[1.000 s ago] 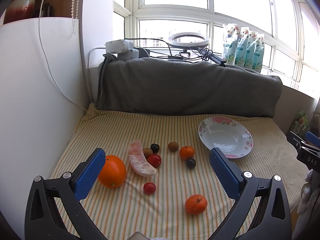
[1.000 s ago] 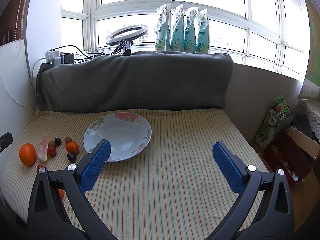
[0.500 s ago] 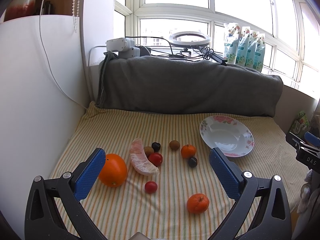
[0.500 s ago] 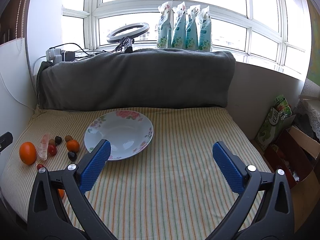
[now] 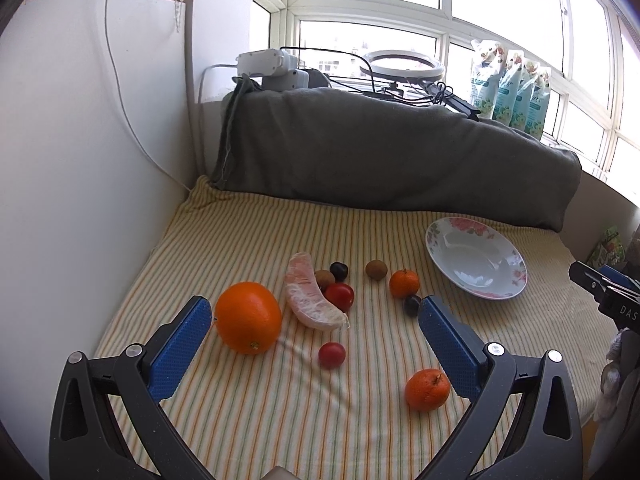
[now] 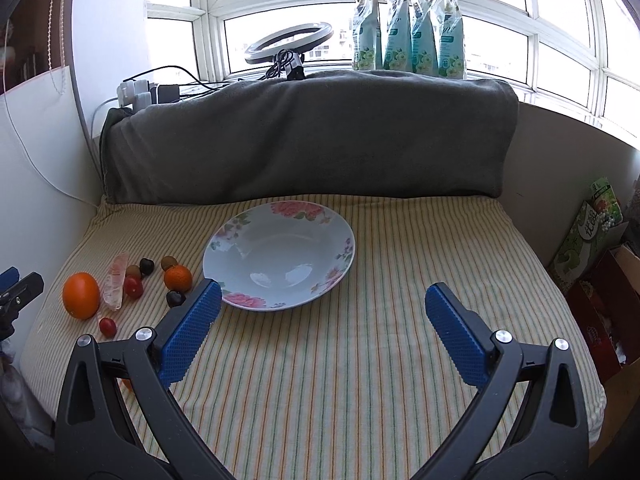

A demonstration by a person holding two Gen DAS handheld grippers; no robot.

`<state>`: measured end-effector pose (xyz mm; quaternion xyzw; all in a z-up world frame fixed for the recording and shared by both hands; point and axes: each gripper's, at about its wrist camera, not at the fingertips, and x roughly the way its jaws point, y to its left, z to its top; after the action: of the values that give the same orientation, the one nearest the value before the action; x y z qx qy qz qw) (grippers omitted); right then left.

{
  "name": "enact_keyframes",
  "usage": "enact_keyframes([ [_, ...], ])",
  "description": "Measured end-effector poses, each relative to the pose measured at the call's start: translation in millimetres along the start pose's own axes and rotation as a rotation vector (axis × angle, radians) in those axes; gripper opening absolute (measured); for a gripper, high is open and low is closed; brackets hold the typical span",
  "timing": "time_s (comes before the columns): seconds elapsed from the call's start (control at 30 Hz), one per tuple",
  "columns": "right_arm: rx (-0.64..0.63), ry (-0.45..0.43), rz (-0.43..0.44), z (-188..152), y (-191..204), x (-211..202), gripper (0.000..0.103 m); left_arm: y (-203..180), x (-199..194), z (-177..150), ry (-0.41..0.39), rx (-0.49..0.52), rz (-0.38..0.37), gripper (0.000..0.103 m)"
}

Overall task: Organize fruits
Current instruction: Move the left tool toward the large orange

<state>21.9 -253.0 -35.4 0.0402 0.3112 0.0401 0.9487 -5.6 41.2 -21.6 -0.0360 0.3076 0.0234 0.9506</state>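
Loose fruit lies on the striped cloth (image 5: pixel 248 240): a big orange (image 5: pixel 248 317), a peeled pomelo wedge (image 5: pixel 310 298), a red tomato (image 5: pixel 340 296), a small cherry tomato (image 5: pixel 331 355), two mandarins (image 5: pixel 404 283) (image 5: pixel 427 389), brown longans (image 5: pixel 376 269) and dark grapes (image 5: pixel 339 271). An empty flowered plate (image 6: pixel 256 292) sits right of them. My left gripper (image 5: pixel 314 322) is open above the fruit, holding nothing. My right gripper (image 6: pixel 322 312) hangs open just in front of the plate, empty.
A grey blanket-covered bolster (image 6: pixel 304 136) closes off the back. A white panel (image 5: pixel 80 168) walls the left side. Power strips, a ring light (image 6: pixel 289 42) and teal pouches (image 6: pixel 408 28) line the windowsill. Cartons and boxes (image 6: pixel 592 236) stand beyond the right edge.
Both grippers have drifted slightly forward and rightward; the fruit and plate sit a little nearer in view. Nothing was grasped and the jaws stay open.
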Motion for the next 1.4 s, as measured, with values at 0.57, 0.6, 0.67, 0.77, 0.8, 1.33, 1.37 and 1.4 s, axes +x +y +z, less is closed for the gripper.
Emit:
enact_keyframes([
  [0.57,-0.106,0.142,0.367,12.9,77.7,47.0,0.103,57.6,22.8,-27.9,0.080,-0.132,-0.006,0.096],
  [0.6,-0.113,0.154,0.387,13.8,84.0,49.5,0.103,60.3,23.1,-28.9,0.082,-0.138,-0.011,0.095],
  [0.67,-0.124,0.179,0.431,15.1,96.6,54.9,0.103,63.5,24.3,-30.1,0.088,-0.148,-0.019,0.094],
  [0.77,-0.149,0.213,0.480,16.2,115.4,61.7,0.097,68.3,26.2,-31.6,0.094,-0.159,-0.024,0.093],
  [0.8,-0.161,0.223,0.491,16.6,121.7,63.4,0.097,70.4,27.2,-32.4,0.096,-0.163,-0.028,0.092],
  [1.33,-0.201,0.479,0.735,22.3,217.8,114.4,0.083,92.4,51.1,-42.1,0.152,-0.255,-0.131,0.081],
  [1.37,-0.196,0.502,0.751,21.8,223.4,118.3,0.083,93.8,53.2,-42.5,0.157,-0.266,-0.143,0.080],
  [1.4,-0.189,0.526,0.769,20.8,229.0,124.3,0.083,95.5,55.4,-42.9,0.163,-0.279,-0.155,0.079],
])
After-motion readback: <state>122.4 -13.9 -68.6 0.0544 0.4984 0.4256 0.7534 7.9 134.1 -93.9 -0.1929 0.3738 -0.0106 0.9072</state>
